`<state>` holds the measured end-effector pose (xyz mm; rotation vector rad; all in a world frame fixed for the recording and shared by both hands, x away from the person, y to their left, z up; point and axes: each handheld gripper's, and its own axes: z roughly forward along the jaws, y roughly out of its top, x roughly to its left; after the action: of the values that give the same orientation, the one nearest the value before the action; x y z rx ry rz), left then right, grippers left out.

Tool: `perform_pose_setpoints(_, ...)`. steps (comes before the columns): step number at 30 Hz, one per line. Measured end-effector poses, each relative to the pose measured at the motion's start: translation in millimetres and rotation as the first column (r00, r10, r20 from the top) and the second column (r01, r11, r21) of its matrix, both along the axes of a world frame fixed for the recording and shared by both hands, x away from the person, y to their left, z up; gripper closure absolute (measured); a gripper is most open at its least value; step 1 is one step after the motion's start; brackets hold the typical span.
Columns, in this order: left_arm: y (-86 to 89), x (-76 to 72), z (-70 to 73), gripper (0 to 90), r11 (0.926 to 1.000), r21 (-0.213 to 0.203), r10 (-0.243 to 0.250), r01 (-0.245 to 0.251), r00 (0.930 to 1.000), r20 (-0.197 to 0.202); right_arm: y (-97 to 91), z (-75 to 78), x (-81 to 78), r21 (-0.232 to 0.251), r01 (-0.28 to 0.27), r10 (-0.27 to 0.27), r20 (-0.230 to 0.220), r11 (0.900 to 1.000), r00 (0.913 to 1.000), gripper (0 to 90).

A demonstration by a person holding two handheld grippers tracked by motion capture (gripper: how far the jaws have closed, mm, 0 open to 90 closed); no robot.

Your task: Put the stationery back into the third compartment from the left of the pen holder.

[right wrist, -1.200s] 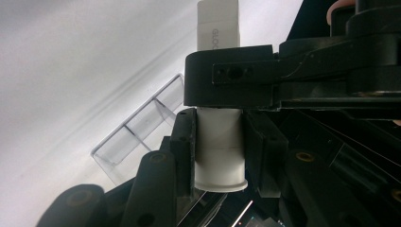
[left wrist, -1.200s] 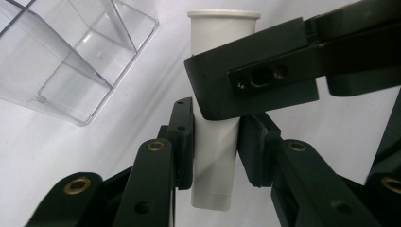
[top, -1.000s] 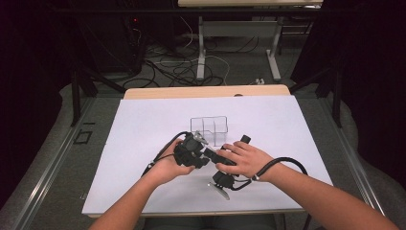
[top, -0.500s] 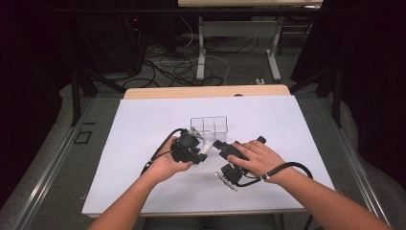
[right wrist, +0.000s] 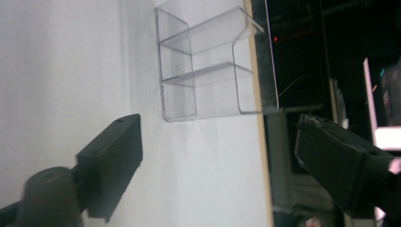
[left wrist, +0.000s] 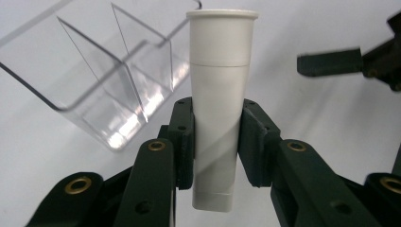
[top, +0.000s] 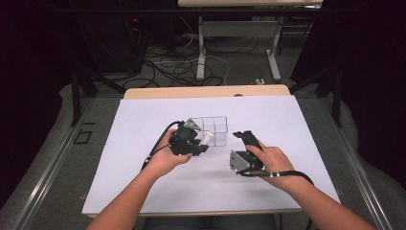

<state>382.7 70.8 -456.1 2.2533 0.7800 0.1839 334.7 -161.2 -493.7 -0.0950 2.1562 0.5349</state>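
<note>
1. Handover looks finished: my left claw [left wrist: 215, 156] now grips the white plastic tube with the flat cap [left wrist: 218, 94] by its lower body, pads pressing on both sides, cap end pointing away from me.
2. My right claw [top: 245, 140] has just been opening, and its jaws stand wide with nothing between them; in the right gripper view I see bare white sheet and dark room through the gap.
3. From the high view, the tube [top: 206, 138] sits in the left claw [top: 197, 143] just near of the clear plastic two-compartment box [top: 214, 130], touching or almost touching its near wall; I cannot tell which.
4. I judge the step in hand to be carrying the tube to the box, with the drop into a compartment not yet done.
5. Next move, as I see it: lift the left claw over the box rim, tip the tube upright above one compartment, then ease the pads apart. The right claw should stay off to the right, out of the way.
6. The box is light and clear, so a knock from the tube could slide it.
7. White sheet [top: 143, 124] covers the worktop, whose pale wooden edge [top: 158, 92] shows at the far side.
8. Beyond it the room is dark, with loose cables on the floor [top: 177, 67] and the legs of another table [top: 201, 48].
</note>
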Motion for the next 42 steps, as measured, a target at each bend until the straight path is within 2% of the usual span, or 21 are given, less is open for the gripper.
perform_pose_setpoints(2,-0.2,2.6,3.4,69.7,0.9991,-0.039,0.018,-0.017,0.9996,0.020,-4.6,0.5,1.8,0.044,0.035,-0.033,-0.043,0.9984,0.9985,12.1)
perform_pose_setpoints(5,-1.0,6.8,8.3,69.7,0.9945,-0.099,0.039,-0.034,0.9982,0.045,-10.0,0.4,3.9,0.123,0.123,-0.108,-0.120,0.9848,0.9869,3.0)
perform_pose_setpoints(7,-2.6,9.4,11.4,69.7,0.9894,-0.138,0.055,-0.045,0.9963,0.066,-13.8,-0.7,4.9,0.174,0.181,-0.153,-0.163,0.9679,0.9747,0.0)
perform_pose_setpoints(11,-5.3,14.6,18.6,69.7,0.9797,-0.191,0.084,-0.063,0.9909,0.105,-22.2,-1.8,6.6,0.256,0.244,-0.188,-0.226,0.9351,0.9558,0.0)
perform_pose_setpoints(14,-8.6,17.5,22.4,69.7,0.9701,-0.229,0.111,-0.079,0.9853,0.130,-28.8,-3.2,6.9,0.321,0.290,-0.205,-0.272,0.9018,0.9401,0.0)
perform_pose_setpoints(15,-9.3,18.8,23.5,69.7,0.9676,-0.239,0.117,-0.081,0.9832,0.140,-31.0,-4.1,6.9,0.352,0.304,-0.210,-0.280,0.8853,0.9368,0.0)
perform_pose_setpoints(16,-9.9,19.8,24.9,69.7,0.9658,-0.245,0.122,-0.084,0.9825,0.141,-33.9,-3.5,6.4,0.366,0.328,-0.222,-0.302,0.8709,0.9271,0.0)
perform_pose_setpoints(18,-12.8,21.6,25.6,69.7,0.9546,-0.280,0.148,-0.101,0.9767,0.155,-39.9,-4.1,6.6,0.421,0.371,-0.242,-0.330,0.8277,0.9127,0.0)
perform_pose_setpoints(19,-14.1,22.3,26.1,69.7,0.9514,-0.289,0.157,-0.106,0.9746,0.160,-43.2,-4.6,6.8,0.451,0.395,-0.247,-0.352,0.8007,0.9029,0.0)
perform_pose_setpoints(20,-15.3,22.7,26.5,69.7,0.9478,-0.299,0.166,-0.112,0.9725,0.163,-45.9,-5.6,6.8,0.487,0.422,-0.248,-0.383,0.7647,0.8901,0.0)
perform_pose_setpoints(22,-18.1,23.1,26.9,69.7,0.9403,-0.318,0.186,-0.122,0.9664,0.178,-53.0,-7.2,8.1,0.532,0.454,-0.235,-0.429,0.7148,0.8724,0.0)
perform_pose_setpoints(29,-28.7,25.5,24.4,69.7,0.9163,-0.367,0.246,-0.161,0.9487,0.198,-71.9,-11.3,10.0,0.600,0.522,-0.243,-0.485,0.6068,0.8402,0.0)
perform_pose_setpoints(30,-30.6,25.9,23.5,69.7,0.9156,-0.367,0.251,-0.165,0.9465,0.203,-73.6,-12.4,10.0,0.615,0.536,-0.241,-0.499,0.5782,0.8322,0.0)
perform_pose_setpoints(32,-35.8,26.5,21.0,69.7,0.9066,-0.381,0.272,-0.182,0.9419,0.197,-77.6,-15.0,11.1,0.634,0.551,-0.228,-0.520,0.5423,0.8232,0.0)
perform_pose_setpoints(33,-37.9,27.0,19.6,69.7,0.9061,-0.380,0.278,-0.185,0.9388,0.204,-79.5,-15.6,11.2,0.633,0.564,-0.228,-0.535,0.5301,0.8137,0.0)
perform_pose_setpoints(34,-40.4,27.2,18.1,69.7,0.9028,-0.385,0.287,-0.192,0.9356,0.206,-80.6,-16.7,11.3,0.642,0.574,-0.232,-0.540,0.5081,0.8089,0.0)
perform_pose_setpoints(37,-46.8,28.1,13.3,69.7,0.8975,-0.386,0.309,-0.213,0.9283,0.207,-83.6,-17.6,10.9,0.653,0.592,-0.225,-0.560,0.4725,0.7975,0.0)
perform_pose_setpoints(38,-48.6,28.4,11.5,69.7,0.8955,-0.387,0.317,-0.220,0.9259,0.206,-84.1,-17.4,10.2,0.645,0.601,-0.226,-0.571,0.4717,0.7894,0.0)
perform_pose_setpoints(39,-50.1,28.7,9.5,69.7,0.8934,-0.389,0.323,-0.225,0.9232,0.208,-84.7,-18.6,10.8,0.660,0.588,-0.223,-0.556,0.4677,0.8009,0.0)
perform_pose_setpoints(40,-51.2,28.9,7.7,69.7,0.8931,-0.386,0.328,-0.232,0.9216,0.207,-85.0,-18.8,10.7,0.662,0.587,-0.226,-0.552,0.4671,0.8025,0.0)
perform_pose_setpoints(42,-53.7,29.3,3.8,69.7,0.8894,-0.387,0.340,-0.243,0.9185,0.203,-85.4,-19.5,10.2,0.659,0.594,-0.225,-0.561,0.4615,0.7969,0.0)
